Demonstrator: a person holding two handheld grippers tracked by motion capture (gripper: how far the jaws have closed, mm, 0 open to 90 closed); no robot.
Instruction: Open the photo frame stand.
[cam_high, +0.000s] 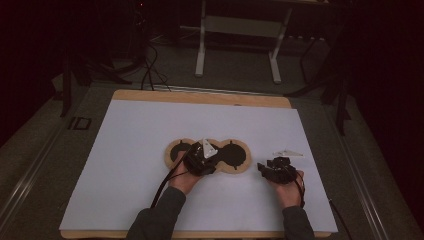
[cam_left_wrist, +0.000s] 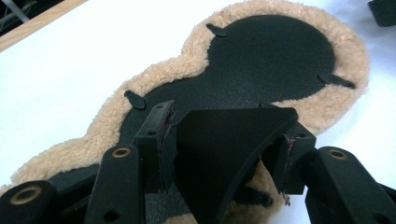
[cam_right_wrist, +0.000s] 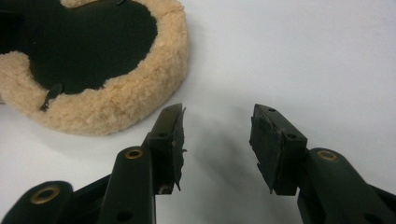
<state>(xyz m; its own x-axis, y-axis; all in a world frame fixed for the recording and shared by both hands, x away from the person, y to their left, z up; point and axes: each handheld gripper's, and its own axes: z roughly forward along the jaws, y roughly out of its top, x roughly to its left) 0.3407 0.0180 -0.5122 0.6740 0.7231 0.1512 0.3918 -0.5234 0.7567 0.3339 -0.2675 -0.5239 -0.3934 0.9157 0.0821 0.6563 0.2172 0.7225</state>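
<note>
A three-lobed pad (cam_high: 234, 156) with a tan fleece rim and a black centre lies flat in the middle of the white sheet. My left gripper (cam_high: 199, 152) hangs over its middle lobe. In the left gripper view, that left gripper (cam_left_wrist: 229, 135) is shut on a flat black wedge-shaped piece (cam_left_wrist: 224, 158) held across its width, just above the pad (cam_left_wrist: 271, 56). My right gripper (cam_high: 272, 165) is to the right of the pad, low over the sheet. The right gripper (cam_right_wrist: 217, 126) is open with nothing between its fingers, and the pad's fleece edge (cam_right_wrist: 107, 102) lies to its upper left.
A white sheet (cam_high: 150, 200) covers most of the wooden table (cam_high: 200, 96). Bare sheet surrounds the pad on every side. Beyond the far edge, a metal stand (cam_high: 237, 30) and cables (cam_high: 150, 70) are on the dark floor.
</note>
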